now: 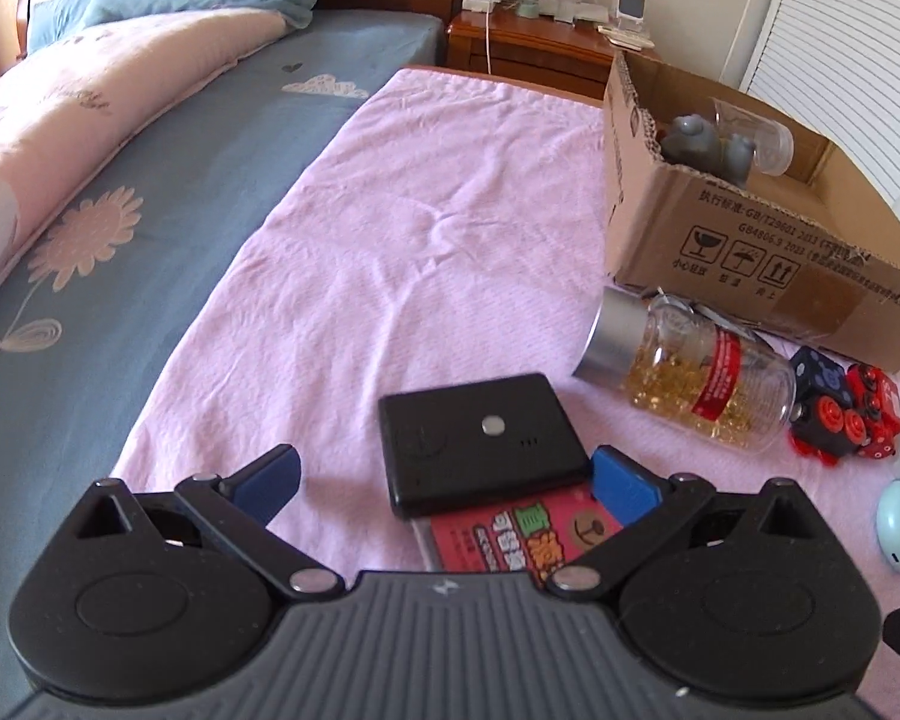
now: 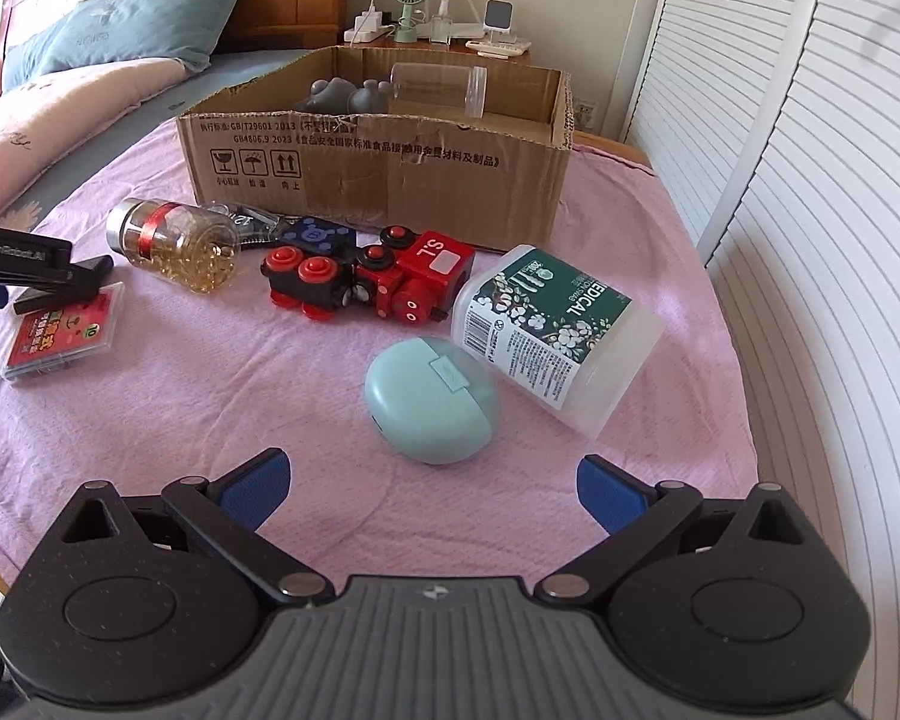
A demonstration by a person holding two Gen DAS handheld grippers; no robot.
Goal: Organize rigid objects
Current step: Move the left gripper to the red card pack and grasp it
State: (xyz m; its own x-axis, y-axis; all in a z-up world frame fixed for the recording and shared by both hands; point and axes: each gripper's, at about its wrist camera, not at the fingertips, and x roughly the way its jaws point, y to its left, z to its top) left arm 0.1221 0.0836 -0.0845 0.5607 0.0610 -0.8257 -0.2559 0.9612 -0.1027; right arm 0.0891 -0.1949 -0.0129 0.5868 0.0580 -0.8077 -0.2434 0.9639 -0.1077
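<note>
Pink towel (image 2: 210, 432) covers the bed beside louvred doors (image 2: 810, 240); both grippers' jaws gape apart.

red toy train (image 2: 429, 282): "S.L" | white bottle (image 2: 555, 336): "MEDICAL" | cardboard box (image 2: 378, 180): "GB4806.9 2023"

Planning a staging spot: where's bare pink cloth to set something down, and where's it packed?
Free: the wide pink cloth between the blue bedsheet and the cardboard box, beyond the black device. Also the strip between the mint case and the red card pack. Crowded: along the box front, where pill jar, toy train and white bottle cluster.
</note>
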